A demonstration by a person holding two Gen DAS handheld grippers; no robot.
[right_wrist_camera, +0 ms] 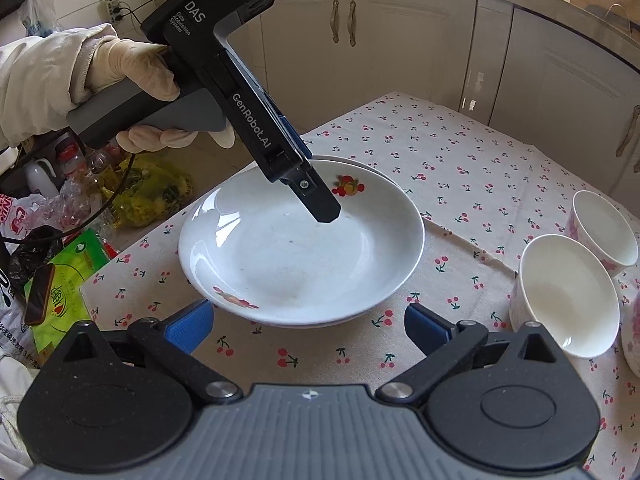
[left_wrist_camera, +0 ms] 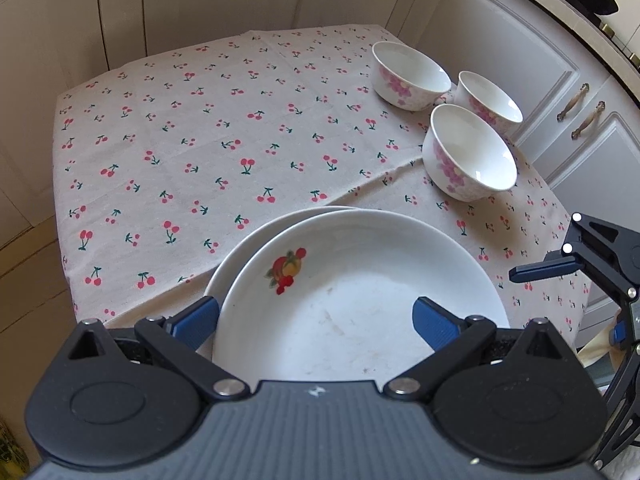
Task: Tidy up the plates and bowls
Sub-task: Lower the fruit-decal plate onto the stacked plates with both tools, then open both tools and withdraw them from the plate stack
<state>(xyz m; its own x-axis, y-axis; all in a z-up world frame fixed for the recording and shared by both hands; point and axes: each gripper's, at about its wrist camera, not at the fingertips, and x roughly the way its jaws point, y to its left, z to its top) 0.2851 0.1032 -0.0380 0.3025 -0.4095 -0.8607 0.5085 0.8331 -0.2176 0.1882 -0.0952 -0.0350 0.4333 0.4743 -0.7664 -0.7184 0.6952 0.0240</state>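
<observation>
Two white plates lie stacked at the table's near edge; the top plate (left_wrist_camera: pixel 360 300) (right_wrist_camera: pixel 300 248) has a fruit picture, and the lower plate (left_wrist_camera: pixel 256 236) shows only as a rim. My left gripper (left_wrist_camera: pixel 316 320) (right_wrist_camera: pixel 326 208) is open and tilted down over the top plate, one finger outside its left rim and the other above its inside. Three white bowls with pink flowers stand to the right: a far bowl (left_wrist_camera: pixel 412 76), a middle bowl (left_wrist_camera: pixel 490 102) (right_wrist_camera: pixel 604 228) and a near bowl (left_wrist_camera: pixel 472 156) (right_wrist_camera: pixel 566 296). My right gripper (right_wrist_camera: pixel 308 328) (left_wrist_camera: pixel 560 264) hangs open just short of the plates, holding nothing.
A cherry-print cloth (left_wrist_camera: pixel 200 140) covers the small table. White cupboards (right_wrist_camera: pixel 400 52) stand behind and to the right. Bags and packets (right_wrist_camera: pixel 72 240) pile up beside the table's left edge. A gloved hand (right_wrist_camera: pixel 132 68) holds the left gripper's handle.
</observation>
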